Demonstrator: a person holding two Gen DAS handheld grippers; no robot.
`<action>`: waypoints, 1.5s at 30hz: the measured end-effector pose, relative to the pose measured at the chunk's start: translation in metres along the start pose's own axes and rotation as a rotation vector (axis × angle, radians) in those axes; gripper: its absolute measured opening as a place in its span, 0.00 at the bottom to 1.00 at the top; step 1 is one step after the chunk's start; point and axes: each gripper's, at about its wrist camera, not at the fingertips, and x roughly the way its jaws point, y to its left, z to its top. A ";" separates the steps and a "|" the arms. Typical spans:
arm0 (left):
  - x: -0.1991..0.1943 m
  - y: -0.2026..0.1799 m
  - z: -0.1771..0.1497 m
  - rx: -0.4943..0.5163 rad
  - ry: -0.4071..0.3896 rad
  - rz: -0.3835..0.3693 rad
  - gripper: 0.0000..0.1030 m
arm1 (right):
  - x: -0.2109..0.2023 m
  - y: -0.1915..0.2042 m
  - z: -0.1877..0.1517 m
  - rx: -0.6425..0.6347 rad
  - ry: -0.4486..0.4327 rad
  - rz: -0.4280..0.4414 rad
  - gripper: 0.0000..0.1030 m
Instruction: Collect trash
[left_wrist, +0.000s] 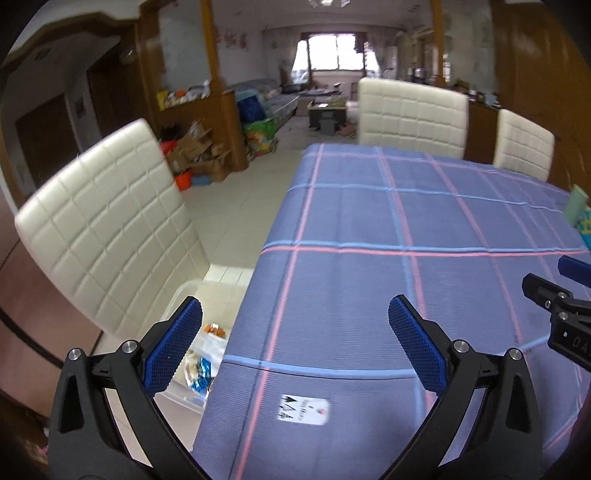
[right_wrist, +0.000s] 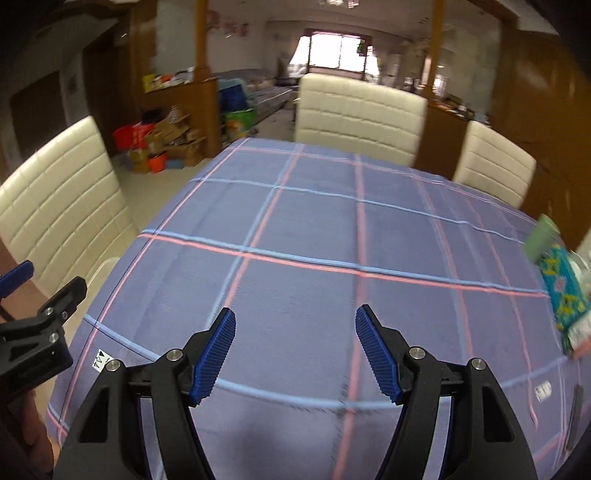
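My left gripper (left_wrist: 295, 317) is open and empty above the near left edge of the table with the blue checked cloth (left_wrist: 406, 221). Below it, beside the table on the floor, a clear plastic bin (left_wrist: 186, 295) holds several wrappers (left_wrist: 201, 363). My right gripper (right_wrist: 295, 328) is open and empty above the near middle of the cloth (right_wrist: 314, 229). A colourful snack packet (right_wrist: 563, 291) and a pale green packet (right_wrist: 541, 236) lie at the table's right edge; they also show in the left wrist view (left_wrist: 581, 218). Each gripper shows at the edge of the other's view.
White padded chairs stand at the left (left_wrist: 107, 229), far end (left_wrist: 410, 114) and far right (left_wrist: 524, 147) of the table. A white label (left_wrist: 303, 410) sits on the cloth's near edge. Boxes and clutter (left_wrist: 192, 147) lie on the floor beyond.
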 end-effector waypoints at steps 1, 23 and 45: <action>-0.007 -0.004 0.002 0.008 -0.011 -0.004 0.97 | -0.009 -0.005 -0.001 0.014 -0.013 -0.014 0.64; -0.067 -0.045 0.014 0.051 -0.109 -0.084 0.97 | -0.098 -0.052 -0.010 0.102 -0.221 -0.120 0.75; -0.082 -0.043 0.013 0.049 -0.133 -0.115 0.97 | -0.108 -0.048 -0.015 0.087 -0.259 -0.141 0.75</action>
